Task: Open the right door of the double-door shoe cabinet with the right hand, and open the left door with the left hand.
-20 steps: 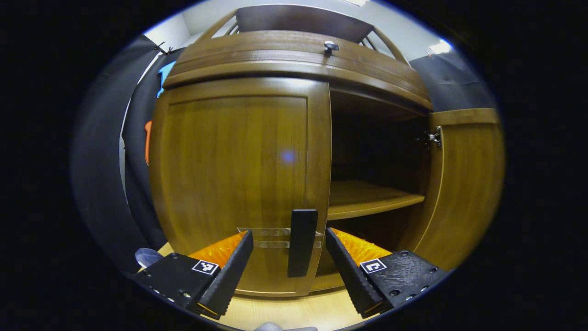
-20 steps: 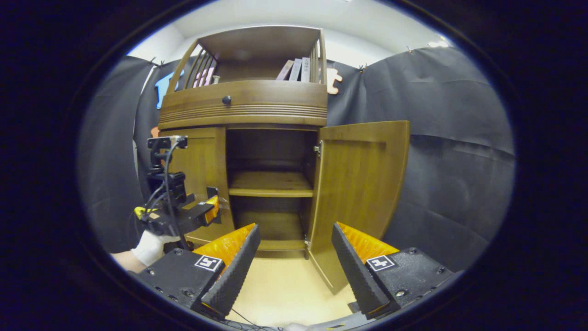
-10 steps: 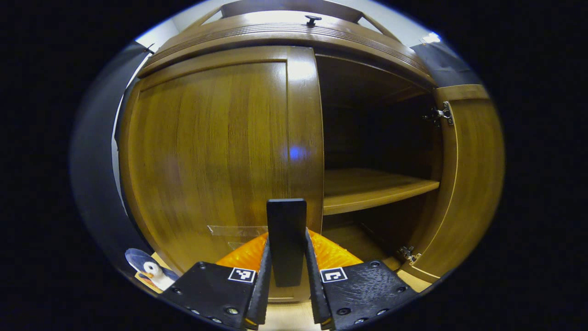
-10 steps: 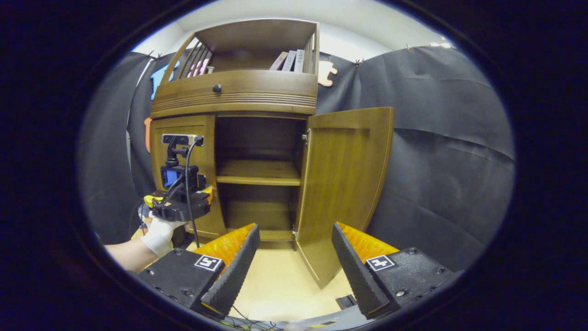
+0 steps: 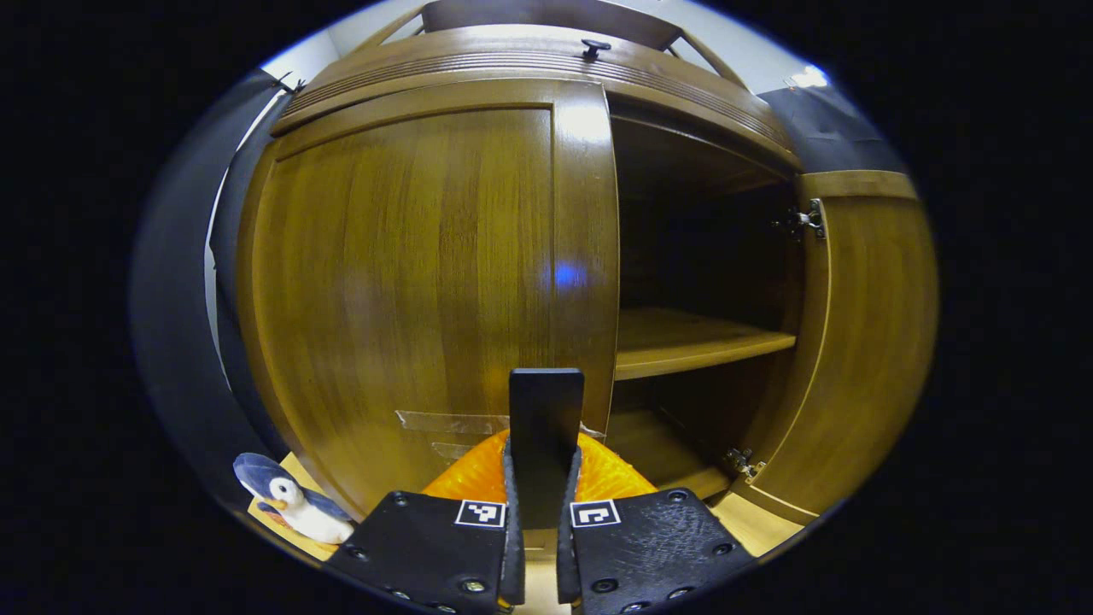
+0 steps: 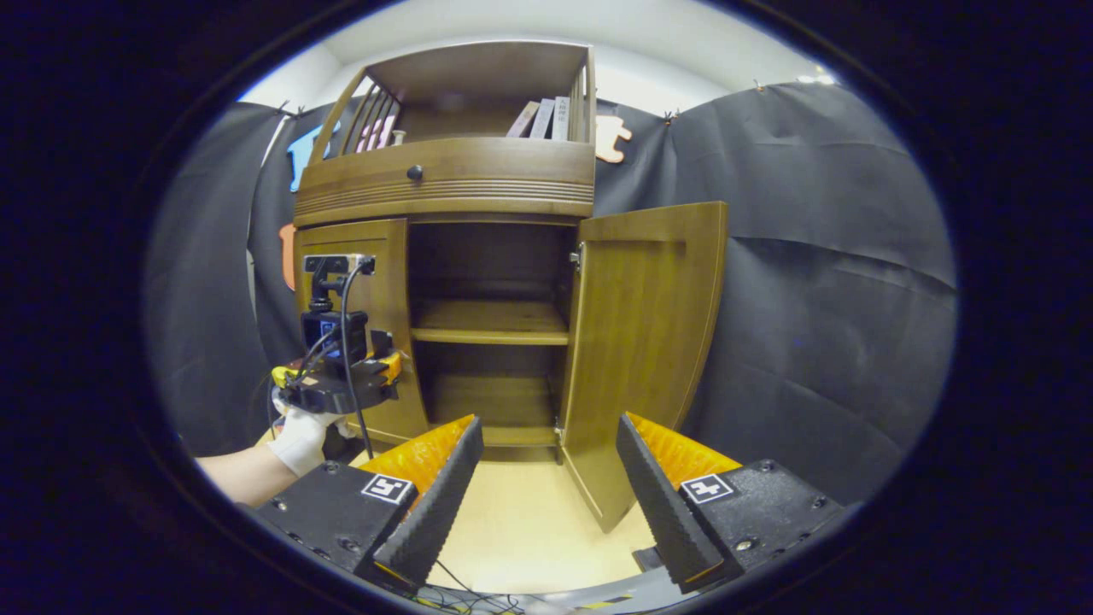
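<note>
The brown shoe cabinet has its right door swung wide open, showing the inner shelf. Its left door stands closed or nearly so. My left gripper is shut on the left door's black vertical handle, both fingers pressing its sides. In the right gripper view a gloved hand holds this left gripper against the left door. My right gripper hangs open in front of the cabinet, back from it, with nothing between its fingers.
A small penguin toy sits on the floor at the cabinet's left foot. Books stand in the top shelf above a drawer with a dark knob. Light wooden floor lies before the cabinet. Cables trail near my right gripper.
My left gripper came up to the left door's handle and closed on it. The right gripper stayed open, shifting only slightly.
</note>
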Motion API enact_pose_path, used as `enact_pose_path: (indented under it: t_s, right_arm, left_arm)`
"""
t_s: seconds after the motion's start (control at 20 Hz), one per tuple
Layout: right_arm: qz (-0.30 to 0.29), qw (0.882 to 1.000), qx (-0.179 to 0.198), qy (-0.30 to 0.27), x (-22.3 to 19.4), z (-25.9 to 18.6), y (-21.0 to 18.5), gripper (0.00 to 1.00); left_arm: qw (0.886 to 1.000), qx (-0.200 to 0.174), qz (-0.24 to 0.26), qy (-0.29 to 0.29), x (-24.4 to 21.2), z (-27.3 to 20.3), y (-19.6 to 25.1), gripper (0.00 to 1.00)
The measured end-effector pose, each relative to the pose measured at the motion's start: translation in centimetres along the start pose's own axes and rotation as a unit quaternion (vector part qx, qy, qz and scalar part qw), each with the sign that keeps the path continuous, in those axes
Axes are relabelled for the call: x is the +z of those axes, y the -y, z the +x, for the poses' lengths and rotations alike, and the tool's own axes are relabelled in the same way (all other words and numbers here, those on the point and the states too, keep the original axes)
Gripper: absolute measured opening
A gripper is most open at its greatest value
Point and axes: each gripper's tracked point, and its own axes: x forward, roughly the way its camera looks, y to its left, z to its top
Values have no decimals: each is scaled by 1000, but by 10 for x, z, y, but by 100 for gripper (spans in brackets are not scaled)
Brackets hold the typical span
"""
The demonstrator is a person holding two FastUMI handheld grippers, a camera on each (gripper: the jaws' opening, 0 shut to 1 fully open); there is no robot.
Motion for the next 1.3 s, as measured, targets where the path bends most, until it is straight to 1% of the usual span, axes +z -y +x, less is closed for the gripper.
enact_pose_path:
  t_s: [0.35, 0.5, 0.8, 1.3]
  right_arm:
    - [-2, 1000, 16, 2, -7, -18, -11, 100]
    - [-1, 1000, 21, 3, -8, -19, -15, 100]
    - [1, 999, 44, 2, -10, -16, -33, 99]
    - [-5, 997, 81, 7, -12, -19, -61, 99]
  left_arm:
    - [1000, -10, 8, -5, -7, -48, -10, 13]
    - [1000, -17, -7, -8, -10, -70, -16, 13]
    - [999, -29, -6, -10, -13, -104, -33, 13]
    - [1000, -12, -13, -9, -19, -148, -69, 13]
